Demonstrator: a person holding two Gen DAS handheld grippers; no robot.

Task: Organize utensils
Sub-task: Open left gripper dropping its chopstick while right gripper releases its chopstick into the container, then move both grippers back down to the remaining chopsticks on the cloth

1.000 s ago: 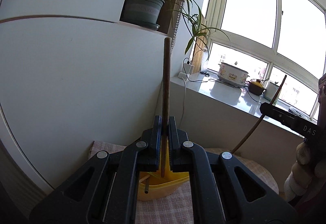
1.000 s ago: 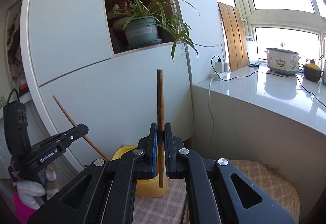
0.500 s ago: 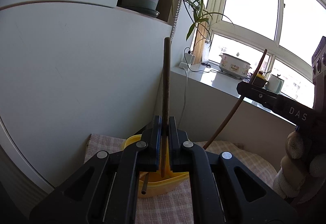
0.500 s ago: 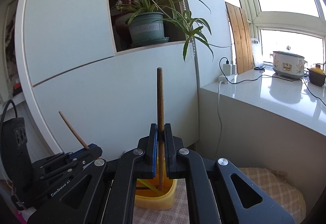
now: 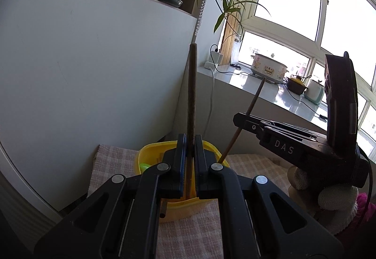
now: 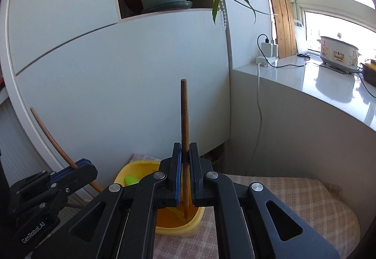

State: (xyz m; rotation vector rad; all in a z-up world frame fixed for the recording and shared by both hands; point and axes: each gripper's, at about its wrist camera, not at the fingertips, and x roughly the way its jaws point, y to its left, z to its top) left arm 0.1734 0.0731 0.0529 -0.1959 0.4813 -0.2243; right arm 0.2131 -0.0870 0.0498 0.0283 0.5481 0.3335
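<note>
Holding one chopstick apiece, both grippers hang over the yellow container (image 6: 188, 227) on the checked cloth (image 6: 282, 190), so the drop-in looks close but not yet done. A green utensil (image 6: 131, 180) already lies inside. The left gripper (image 5: 189, 162) is clenched on its upright chopstick (image 5: 192, 94); the right gripper (image 6: 185, 174) likewise pinches its chopstick (image 6: 184, 117), tip inside the rim.

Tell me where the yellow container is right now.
In both wrist views the yellow container sits low at centre on the checked cloth, directly beneath the two held chopsticks, against the white cabinet.
</note>
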